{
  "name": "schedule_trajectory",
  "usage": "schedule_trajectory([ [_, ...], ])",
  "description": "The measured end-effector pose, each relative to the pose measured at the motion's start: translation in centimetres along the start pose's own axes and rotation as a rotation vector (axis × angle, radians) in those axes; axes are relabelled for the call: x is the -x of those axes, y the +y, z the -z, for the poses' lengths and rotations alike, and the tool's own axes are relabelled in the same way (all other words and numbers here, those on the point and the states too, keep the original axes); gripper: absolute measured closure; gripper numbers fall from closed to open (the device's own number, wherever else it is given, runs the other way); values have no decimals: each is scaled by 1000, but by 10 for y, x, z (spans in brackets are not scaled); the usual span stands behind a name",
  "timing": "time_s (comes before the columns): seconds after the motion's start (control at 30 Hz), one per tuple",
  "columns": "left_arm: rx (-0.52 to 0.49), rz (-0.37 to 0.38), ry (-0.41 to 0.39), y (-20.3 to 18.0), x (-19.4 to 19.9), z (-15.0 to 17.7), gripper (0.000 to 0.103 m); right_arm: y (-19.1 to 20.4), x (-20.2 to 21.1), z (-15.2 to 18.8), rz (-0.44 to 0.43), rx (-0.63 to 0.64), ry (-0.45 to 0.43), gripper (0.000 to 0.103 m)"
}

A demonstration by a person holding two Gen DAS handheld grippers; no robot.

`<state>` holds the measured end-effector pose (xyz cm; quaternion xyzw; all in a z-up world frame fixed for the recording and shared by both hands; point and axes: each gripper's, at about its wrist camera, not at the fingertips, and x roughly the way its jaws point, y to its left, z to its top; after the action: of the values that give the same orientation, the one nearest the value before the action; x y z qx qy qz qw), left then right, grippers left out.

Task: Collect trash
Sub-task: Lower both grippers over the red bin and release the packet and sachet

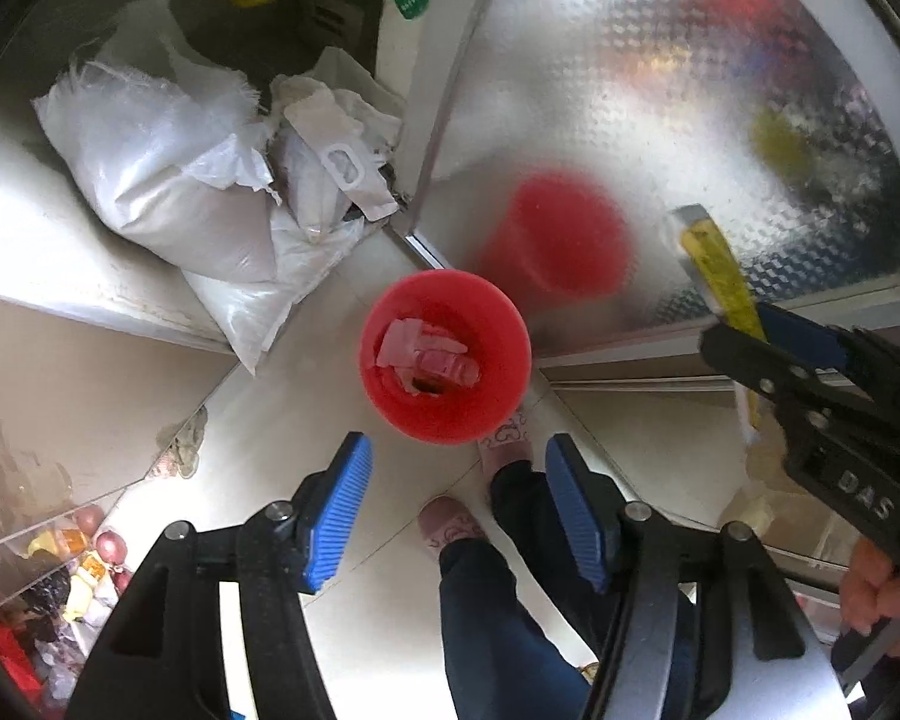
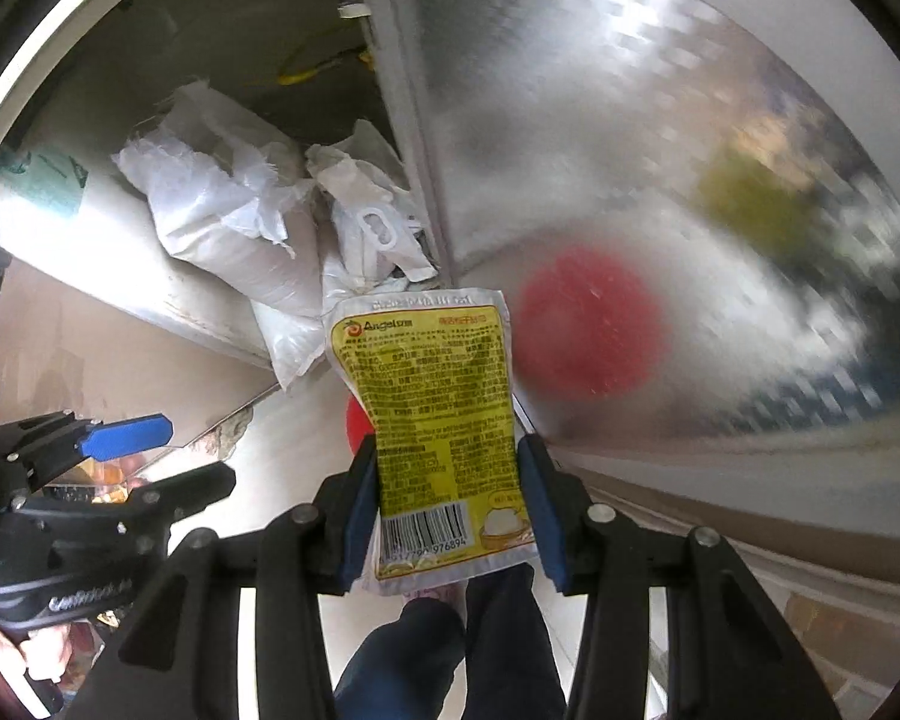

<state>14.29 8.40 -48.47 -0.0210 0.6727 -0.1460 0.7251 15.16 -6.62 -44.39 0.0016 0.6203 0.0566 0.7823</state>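
Note:
A red trash bin [image 1: 447, 354] stands on the pale floor below me with crumpled pale wrappers [image 1: 426, 354] inside. My left gripper [image 1: 456, 510] is open and empty, above the bin's near rim. My right gripper [image 2: 447, 492] is shut on a yellow Angel-brand packet [image 2: 432, 402], held upright; the packet hides most of the bin [image 2: 357, 426] in the right wrist view. In the left wrist view the right gripper [image 1: 750, 330] holds the packet [image 1: 720, 270] edge-on, to the right of the bin.
White sacks and bags [image 1: 198, 180] are piled in the corner left of a frosted glass door [image 1: 660, 90] that reflects the bin. My legs and pink slippers [image 1: 450, 528] stand beside the bin. A glass shelf with packets [image 1: 72, 570] lies lower left.

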Motion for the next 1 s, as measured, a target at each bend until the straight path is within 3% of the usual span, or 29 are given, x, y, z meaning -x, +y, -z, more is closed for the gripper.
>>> schedule_trajectory([
  [0.23,139,7,-73,35,7,13,19,19,-8,-6,-33,78,14,60],
  [0.37,204,29,-107,50,11,20,0,28,-16,-5,-41,121,38,60],
  [0.5,186,-40,-106,52,8,22,0,37,-26,-3,-46,150,63,60],
  [0.77,189,-64,-72,63,-2,27,0,48,-43,-4,-48,196,100,57],
  [0.83,197,-61,-74,64,-1,29,0,50,-48,-4,-36,202,110,50],
  [0.93,207,-74,-76,68,1,32,0,52,-49,-2,-47,201,107,22],
  [1.0,233,-84,-96,71,4,34,0,54,-44,0,-61,220,95,18],
])
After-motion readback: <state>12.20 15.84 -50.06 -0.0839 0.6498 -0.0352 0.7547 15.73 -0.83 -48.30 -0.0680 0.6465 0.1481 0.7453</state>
